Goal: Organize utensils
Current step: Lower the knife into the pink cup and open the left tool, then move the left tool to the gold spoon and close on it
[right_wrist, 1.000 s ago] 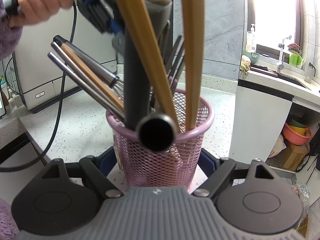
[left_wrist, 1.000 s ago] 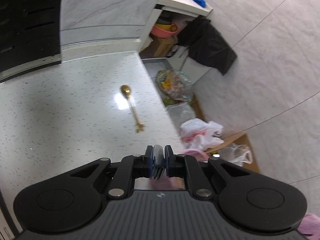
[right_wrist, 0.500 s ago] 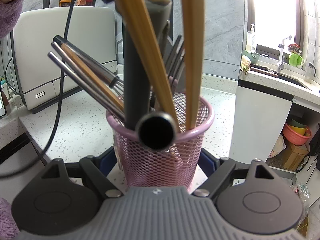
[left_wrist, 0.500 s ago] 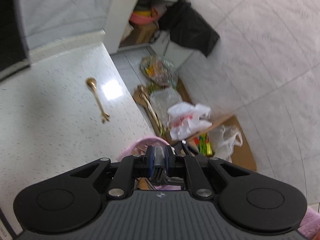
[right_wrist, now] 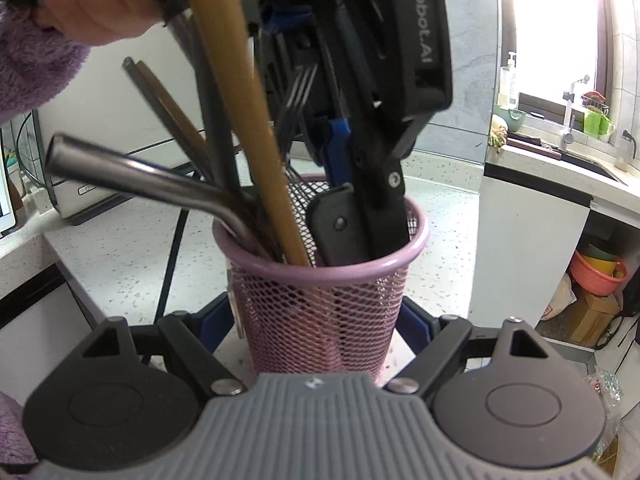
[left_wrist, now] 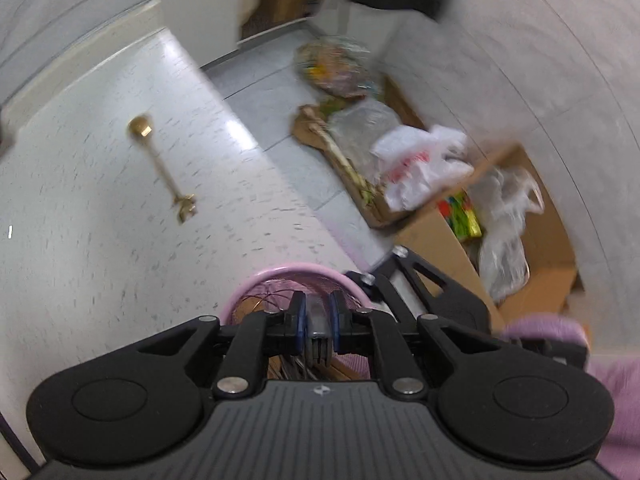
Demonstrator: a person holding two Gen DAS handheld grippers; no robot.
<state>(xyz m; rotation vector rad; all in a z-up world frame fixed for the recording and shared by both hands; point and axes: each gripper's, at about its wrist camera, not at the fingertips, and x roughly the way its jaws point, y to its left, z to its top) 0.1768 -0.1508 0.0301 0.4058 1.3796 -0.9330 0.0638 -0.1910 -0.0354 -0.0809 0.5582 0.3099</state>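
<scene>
We've got 1 pink mesh holder (right_wrist: 320, 300) on the speckled counter (left_wrist: 100, 240), hugged by our right gripper (right_wrist: 320, 322). Our left gripper (left_wrist: 318, 316) pinches 1 dark fork (right_wrist: 296, 96) over it. 1 gold spoon (left_wrist: 160, 160) lies apart.

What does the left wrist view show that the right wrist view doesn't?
Left wrist only: a gold spoon lying on the counter, plus bags and boxes on the floor.

Right wrist only: a bent steel straw, a wooden handle, the person's hand, and the sink window.

Both: the pink basket, flanked by the right gripper, and the left gripper shut on a fork over it.
</scene>
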